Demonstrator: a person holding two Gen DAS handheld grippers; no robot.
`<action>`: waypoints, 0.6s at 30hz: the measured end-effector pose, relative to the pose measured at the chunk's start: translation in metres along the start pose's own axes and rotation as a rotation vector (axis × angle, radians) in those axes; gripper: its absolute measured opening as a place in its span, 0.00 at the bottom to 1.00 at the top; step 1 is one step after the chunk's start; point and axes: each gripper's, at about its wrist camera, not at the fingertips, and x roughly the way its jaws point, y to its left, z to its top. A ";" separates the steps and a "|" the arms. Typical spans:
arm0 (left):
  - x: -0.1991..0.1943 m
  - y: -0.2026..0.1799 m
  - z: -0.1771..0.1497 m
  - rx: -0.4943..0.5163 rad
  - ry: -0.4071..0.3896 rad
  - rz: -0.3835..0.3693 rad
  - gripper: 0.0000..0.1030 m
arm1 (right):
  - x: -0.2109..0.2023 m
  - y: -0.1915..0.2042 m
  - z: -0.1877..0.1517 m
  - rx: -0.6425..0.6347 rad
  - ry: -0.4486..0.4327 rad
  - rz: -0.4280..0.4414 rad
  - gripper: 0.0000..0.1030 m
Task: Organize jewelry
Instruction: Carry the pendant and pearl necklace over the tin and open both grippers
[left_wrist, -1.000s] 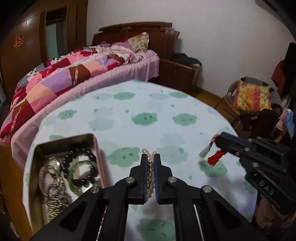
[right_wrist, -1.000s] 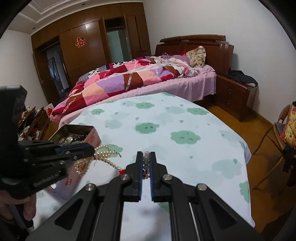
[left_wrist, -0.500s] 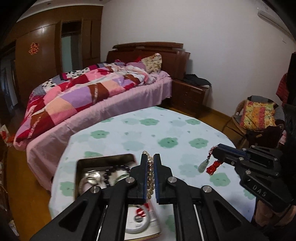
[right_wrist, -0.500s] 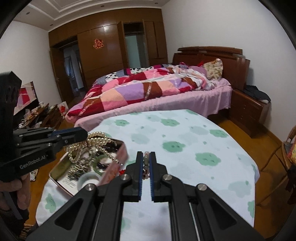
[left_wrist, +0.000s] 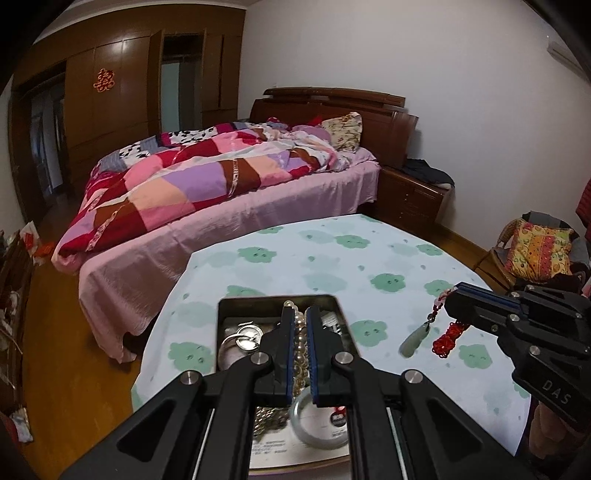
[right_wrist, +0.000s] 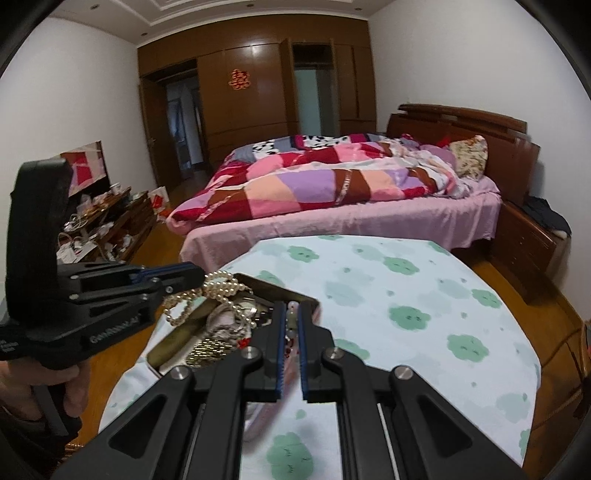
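Left hand-held gripper (left_wrist: 300, 334) is pinched on a pearl necklace (left_wrist: 300, 354) above the tin (left_wrist: 221, 314), low centre; loops could snag other jewelry. Right hand-held gripper (left_wrist: 452, 301), clamped on a pendant (left_wrist: 415, 339), could drop it outside.

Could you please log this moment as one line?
left gripper: shut on white pearl necklace, over metal tin | right gripper: shut on red-tasselled jade pendant

Both wrist cameras look forward along their fingers, low and close over the table (left_wrist: 332, 258). Both face the bed (right_wrist: 351, 218) and share the tin (left_wrist: 221, 317).
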 end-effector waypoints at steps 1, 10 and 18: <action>0.000 0.003 -0.002 -0.007 0.002 0.004 0.05 | 0.002 0.004 0.001 -0.009 0.003 0.006 0.08; 0.000 0.024 -0.013 -0.044 0.022 0.029 0.05 | 0.018 0.033 -0.001 -0.064 0.032 0.046 0.08; 0.007 0.034 -0.026 -0.059 0.049 0.035 0.05 | 0.034 0.047 -0.005 -0.088 0.065 0.053 0.08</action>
